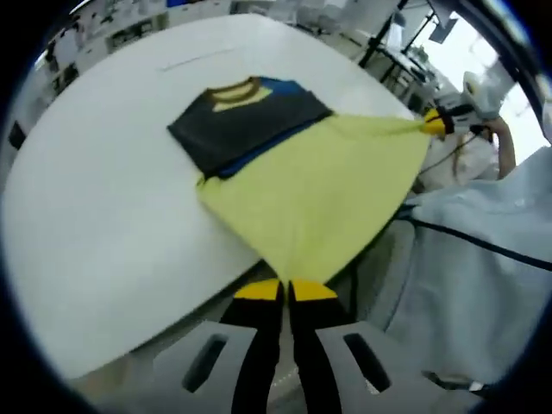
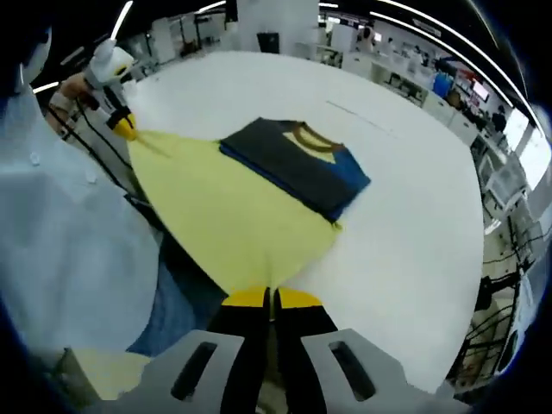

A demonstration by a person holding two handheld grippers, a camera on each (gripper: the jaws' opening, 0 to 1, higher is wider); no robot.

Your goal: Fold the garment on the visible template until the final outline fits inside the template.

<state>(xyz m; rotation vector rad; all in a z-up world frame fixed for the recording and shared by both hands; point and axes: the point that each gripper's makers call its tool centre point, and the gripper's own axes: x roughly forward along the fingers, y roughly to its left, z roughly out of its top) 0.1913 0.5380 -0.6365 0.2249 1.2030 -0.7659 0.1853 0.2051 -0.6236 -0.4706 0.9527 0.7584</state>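
Note:
A garment lies on a white table (image 1: 95, 198), its yellow lower part (image 1: 315, 194) stretched off the near edge and its dark top with blue sleeves and a yellow-brown collar (image 1: 246, 116) resting flat. My left gripper (image 1: 285, 291) is shut on one bottom corner of the yellow cloth. The right gripper (image 1: 438, 123) holds the other corner at the far right. In the right gripper view my right gripper (image 2: 270, 298) is shut on its corner of the yellow cloth (image 2: 224, 216), the dark top (image 2: 297, 164) lies beyond, and the left gripper (image 2: 123, 125) pinches the far corner.
A person in a white coat (image 2: 60, 241) stands between the grippers at the table's (image 2: 414, 224) near edge. A thin template line (image 1: 194, 60) marks the table beyond the collar. Desks and equipment stand in the background (image 2: 405, 69).

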